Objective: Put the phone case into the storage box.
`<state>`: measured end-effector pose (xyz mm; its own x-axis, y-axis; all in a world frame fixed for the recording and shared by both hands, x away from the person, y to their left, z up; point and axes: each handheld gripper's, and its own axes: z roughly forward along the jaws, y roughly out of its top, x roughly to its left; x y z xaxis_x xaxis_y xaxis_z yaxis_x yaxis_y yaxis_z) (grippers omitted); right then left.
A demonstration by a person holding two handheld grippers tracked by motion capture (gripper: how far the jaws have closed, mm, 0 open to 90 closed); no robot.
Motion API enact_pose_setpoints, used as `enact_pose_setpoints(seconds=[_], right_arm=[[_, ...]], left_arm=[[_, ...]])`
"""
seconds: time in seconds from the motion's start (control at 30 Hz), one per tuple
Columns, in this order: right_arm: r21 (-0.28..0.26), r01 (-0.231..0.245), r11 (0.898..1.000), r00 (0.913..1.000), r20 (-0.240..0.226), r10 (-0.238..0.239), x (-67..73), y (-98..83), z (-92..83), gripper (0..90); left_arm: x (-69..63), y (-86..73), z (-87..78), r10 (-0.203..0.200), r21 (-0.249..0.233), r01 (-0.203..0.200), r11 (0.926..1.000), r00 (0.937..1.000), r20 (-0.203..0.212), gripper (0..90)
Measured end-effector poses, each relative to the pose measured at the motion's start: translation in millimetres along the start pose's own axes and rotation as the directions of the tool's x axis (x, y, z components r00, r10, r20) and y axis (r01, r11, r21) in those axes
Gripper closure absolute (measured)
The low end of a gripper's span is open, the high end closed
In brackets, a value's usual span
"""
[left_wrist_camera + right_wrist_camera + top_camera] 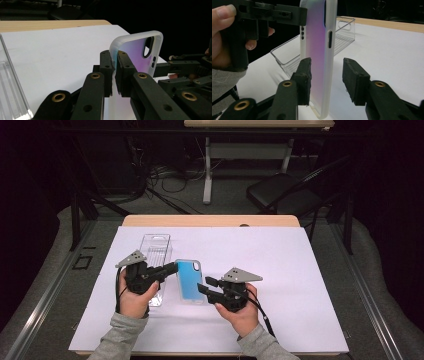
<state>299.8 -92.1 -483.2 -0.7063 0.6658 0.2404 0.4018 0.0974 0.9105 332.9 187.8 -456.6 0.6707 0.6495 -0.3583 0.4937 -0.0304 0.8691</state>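
A phone case (190,281) with a blue back and a translucent white rim lies in the middle of the white sheet. My left gripper (175,266) is shut on its left rim. In the left gripper view the two pads pinch the rim (113,53) near the corner by the camera cutout, and the case (140,50) looks pink-violet. My right gripper (202,286) reaches in from the other side. In the right gripper view its jaws straddle the case's edge (319,50): the left pad (305,75) lies close against it and the right pad (353,80) stands clear, so my right gripper (327,68) is open.
A clear plastic packaging tray (155,251) lies just behind my left gripper, also seen as the clear tray (342,37) past the case. A white sheet (300,295) covers the wooden table (210,220). A black chair (280,192) and a second table stand beyond the far edge.
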Motion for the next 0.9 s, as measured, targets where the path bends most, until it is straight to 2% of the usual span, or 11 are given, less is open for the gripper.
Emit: enact_pose_setpoints(seconds=[0.2,0.33,0.47,0.67,0.73,0.9], right_arm=[[0.007,0.000,1.000,1.0000,0.006,0.000,-0.8,2.0,-0.3,53.8],[0.028,0.024,0.999,0.9995,0.019,-0.025,-2.7,2.6,1.0,49.6],[0.046,0.070,0.997,0.9968,0.037,-0.071,-3.8,2.2,3.0,45.5],[0.056,0.107,0.993,0.9929,0.045,-0.110,-3.9,1.8,4.7,44.3],[0.060,0.116,0.991,0.9917,0.050,-0.119,-3.7,1.8,4.3,46.3],[0.062,0.107,0.992,0.9934,0.035,-0.109,-3.8,3.0,2.3,47.3]], left_arm=[[3.8,1.7,-4.6,-0.005,-0.016,0.004,0.9999,0.9998,-0.019,85.0],[6.2,3.4,-8.6,-0.004,-0.028,0.004,0.9996,0.9996,-0.026,85.0],[8.6,4.7,-12.3,-0.010,-0.039,0.008,0.9992,0.9992,-0.038,85.0],[12.2,5.9,-16.5,-0.016,-0.051,0.014,0.9986,0.9986,-0.051,85.0],[13.0,6.3,-17.5,-0.018,-0.054,0.016,0.9984,0.9985,-0.051,85.0],[14.5,7.0,-19.3,-0.013,-0.057,0.010,0.9983,0.9981,-0.061,85.0]])
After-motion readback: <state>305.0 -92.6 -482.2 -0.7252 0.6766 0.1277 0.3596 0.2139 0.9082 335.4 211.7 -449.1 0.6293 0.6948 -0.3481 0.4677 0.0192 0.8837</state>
